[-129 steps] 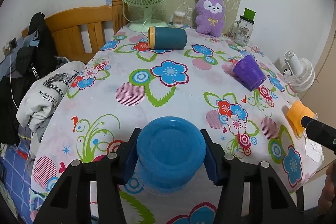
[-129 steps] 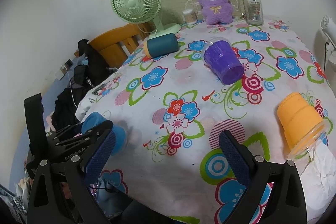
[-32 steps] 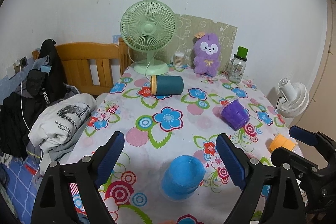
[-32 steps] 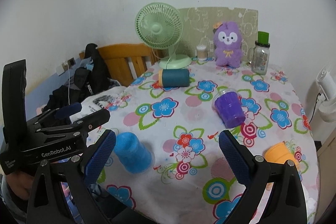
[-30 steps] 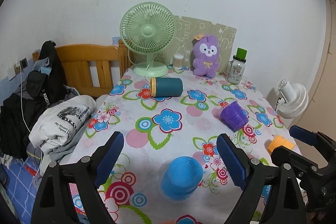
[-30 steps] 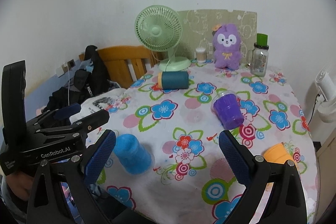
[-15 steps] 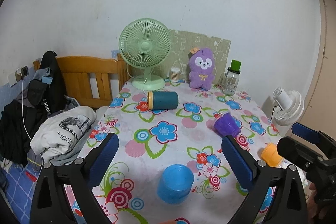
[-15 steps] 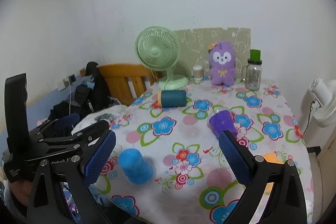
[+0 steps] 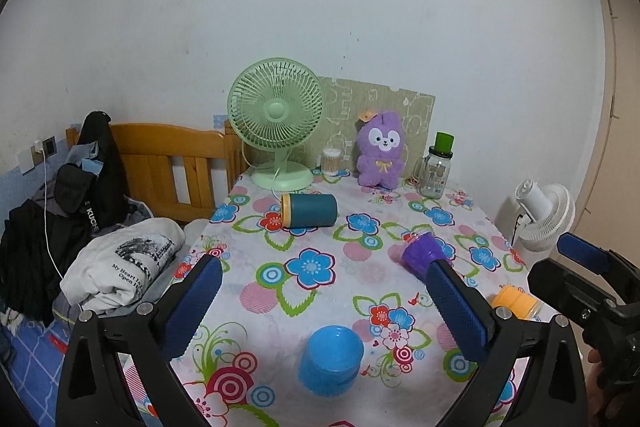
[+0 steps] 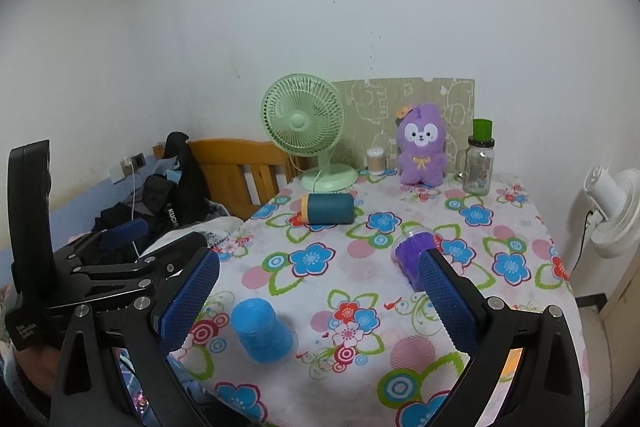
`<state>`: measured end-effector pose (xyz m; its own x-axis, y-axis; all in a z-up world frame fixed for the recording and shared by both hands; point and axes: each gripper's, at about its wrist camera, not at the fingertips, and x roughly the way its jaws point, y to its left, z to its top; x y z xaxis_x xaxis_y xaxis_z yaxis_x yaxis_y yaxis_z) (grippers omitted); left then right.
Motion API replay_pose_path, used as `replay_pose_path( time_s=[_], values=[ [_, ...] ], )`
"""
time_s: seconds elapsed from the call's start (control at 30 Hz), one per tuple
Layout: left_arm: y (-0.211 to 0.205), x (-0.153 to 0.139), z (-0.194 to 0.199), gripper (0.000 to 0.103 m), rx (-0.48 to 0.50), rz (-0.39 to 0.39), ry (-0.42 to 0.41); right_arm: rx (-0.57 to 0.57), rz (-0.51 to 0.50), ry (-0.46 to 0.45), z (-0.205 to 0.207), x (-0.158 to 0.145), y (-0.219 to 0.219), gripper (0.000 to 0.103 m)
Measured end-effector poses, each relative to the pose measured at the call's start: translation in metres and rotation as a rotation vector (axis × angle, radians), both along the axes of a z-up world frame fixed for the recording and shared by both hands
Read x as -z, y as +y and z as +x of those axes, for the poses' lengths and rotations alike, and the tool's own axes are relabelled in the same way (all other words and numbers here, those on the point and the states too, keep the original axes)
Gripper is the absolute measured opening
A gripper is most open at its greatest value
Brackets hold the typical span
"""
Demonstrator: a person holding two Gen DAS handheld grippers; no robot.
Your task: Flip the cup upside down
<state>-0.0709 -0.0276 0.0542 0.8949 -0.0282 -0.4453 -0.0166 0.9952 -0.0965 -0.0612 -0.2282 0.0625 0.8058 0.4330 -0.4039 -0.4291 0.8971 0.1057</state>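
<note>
Near the front edge of the flower-print tablecloth (image 9: pixel 320 307), the blue plastic cup (image 9: pixel 330 361) stands upside down, while left gripper (image 9: pixel 326 303) and right gripper (image 10: pixel 318 297) hover wide open, holding nothing.

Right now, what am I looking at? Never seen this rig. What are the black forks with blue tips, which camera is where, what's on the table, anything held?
No robot arm here: a person holds one two-finger gripper in each hand, and each gripper carries a fisheye camera looking forward along its fingers. The black forks with blue pads are those fingers. One picture is from the left gripper, the other from the right gripper. Both are wide open and hold nothing.

On the flowered table a blue cup stands upside down at the near edge. A purple cup and an orange cup lie on their sides, as does a teal cup. At the back stand a green fan, a purple plush toy and a glass bottle with a green cap.
</note>
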Motion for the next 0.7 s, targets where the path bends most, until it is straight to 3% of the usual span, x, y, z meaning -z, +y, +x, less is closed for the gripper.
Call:
replay_pose_path(
  time_s=[0.7],
  values=[
    [-0.003,-0.005,-0.012,0.103,-0.005,0.005,-0.039,-0.003,-0.012,-0.008,-0.005,-0.002,0.001,0.103]
  ],
)
